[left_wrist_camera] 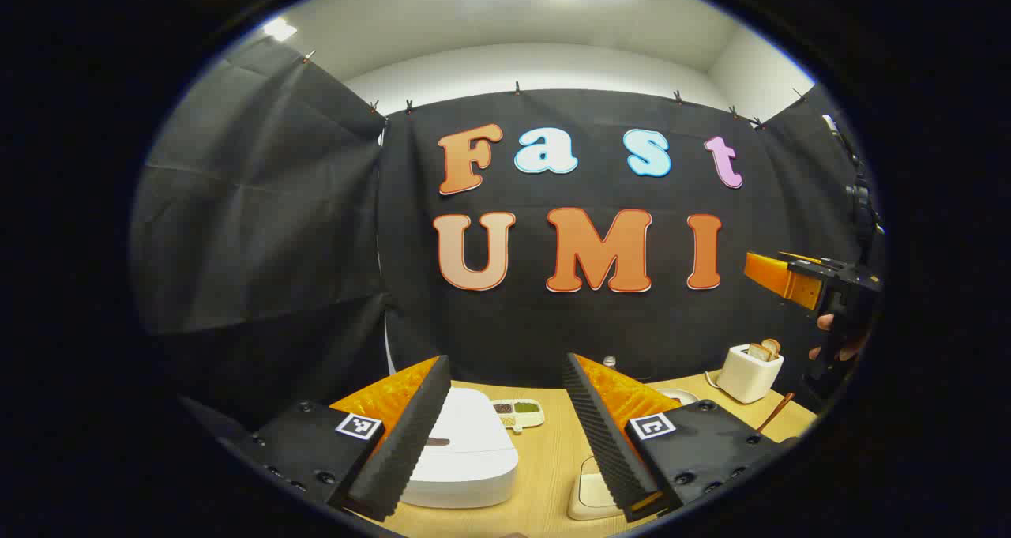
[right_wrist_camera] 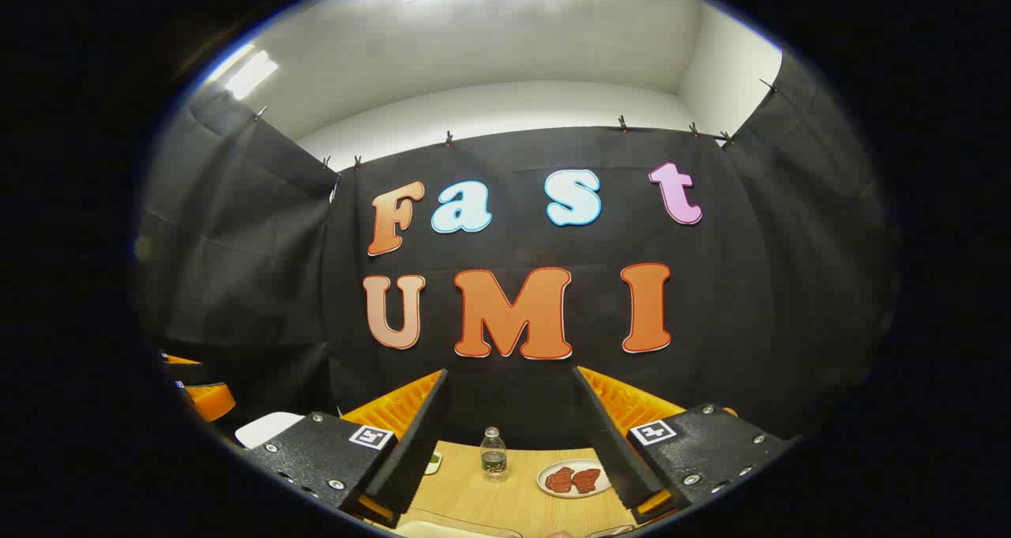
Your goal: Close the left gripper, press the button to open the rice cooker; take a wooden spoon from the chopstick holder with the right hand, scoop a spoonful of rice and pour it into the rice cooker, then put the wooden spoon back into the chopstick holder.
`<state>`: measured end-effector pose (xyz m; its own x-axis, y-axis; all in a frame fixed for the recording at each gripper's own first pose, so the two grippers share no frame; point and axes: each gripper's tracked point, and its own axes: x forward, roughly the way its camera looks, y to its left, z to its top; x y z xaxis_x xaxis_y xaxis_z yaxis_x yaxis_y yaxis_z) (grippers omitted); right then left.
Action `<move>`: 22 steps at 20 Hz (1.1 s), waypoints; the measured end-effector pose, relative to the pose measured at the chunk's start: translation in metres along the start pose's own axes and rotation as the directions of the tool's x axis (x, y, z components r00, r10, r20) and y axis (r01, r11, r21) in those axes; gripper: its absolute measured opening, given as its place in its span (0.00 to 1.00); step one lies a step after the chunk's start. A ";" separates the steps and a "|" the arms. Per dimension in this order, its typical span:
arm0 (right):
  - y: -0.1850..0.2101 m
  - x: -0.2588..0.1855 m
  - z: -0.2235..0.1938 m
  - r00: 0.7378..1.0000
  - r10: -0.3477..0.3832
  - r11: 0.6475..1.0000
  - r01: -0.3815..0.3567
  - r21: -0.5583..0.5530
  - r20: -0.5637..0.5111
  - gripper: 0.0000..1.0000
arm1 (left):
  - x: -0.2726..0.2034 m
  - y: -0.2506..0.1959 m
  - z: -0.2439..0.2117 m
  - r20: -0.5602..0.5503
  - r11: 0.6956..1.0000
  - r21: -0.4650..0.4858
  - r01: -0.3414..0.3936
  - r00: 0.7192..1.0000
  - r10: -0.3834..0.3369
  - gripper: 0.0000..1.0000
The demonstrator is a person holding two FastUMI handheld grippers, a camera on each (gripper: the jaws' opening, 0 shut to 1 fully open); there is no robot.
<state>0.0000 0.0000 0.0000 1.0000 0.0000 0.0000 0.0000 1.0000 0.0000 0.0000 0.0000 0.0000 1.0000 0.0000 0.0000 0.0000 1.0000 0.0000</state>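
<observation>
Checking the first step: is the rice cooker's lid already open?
No, the white rice cooker sits with its lid flat and shut, behind the open left tool.

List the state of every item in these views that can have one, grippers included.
Left gripper: open, holding nothing, above the table.
Right gripper: open, holding nothing.
Rice cooker: lid shut.
Chopstick holder: upright, utensils standing in it.
Water bottle: upright, cap on.
Plate: flat on the table, reddish pieces on it.
Small divided dish: on the table, compartments filled.
</observation>
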 end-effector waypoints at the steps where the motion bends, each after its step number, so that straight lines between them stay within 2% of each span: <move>1: -0.002 -0.003 0.002 1.000 -0.005 1.000 0.005 -0.004 0.002 0.94 | 0.001 -0.002 0.000 0.003 1.000 0.003 0.006 1.000 -0.006 0.98; 7: -0.010 -0.012 0.005 0.999 -0.037 0.999 0.037 -0.013 0.005 0.94 | 0.000 -0.008 0.007 0.025 0.999 0.024 0.035 0.999 -0.036 0.98; 13: -0.003 -0.013 0.003 0.999 -0.030 1.000 0.030 -0.010 -0.012 0.94 | -0.001 -0.002 0.021 0.064 0.999 0.042 0.032 0.997 -0.035 0.98; 17: -0.003 -0.014 0.007 0.999 -0.032 0.999 0.032 -0.014 -0.007 0.94 | 0.007 0.015 0.043 0.092 1.000 -0.004 0.018 0.996 -0.018 0.98; 22: -0.014 -0.019 0.005 0.998 -0.059 0.998 0.058 -0.033 -0.014 0.94 | 0.021 0.049 0.055 0.075 0.998 -0.061 -0.014 0.997 0.019 0.98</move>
<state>-0.0190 -0.0143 0.0046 0.9982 -0.0589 -0.0144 0.0584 0.9978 -0.0329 0.0213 0.0486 0.0555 0.9970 0.0189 0.0754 -0.0143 0.9981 -0.0607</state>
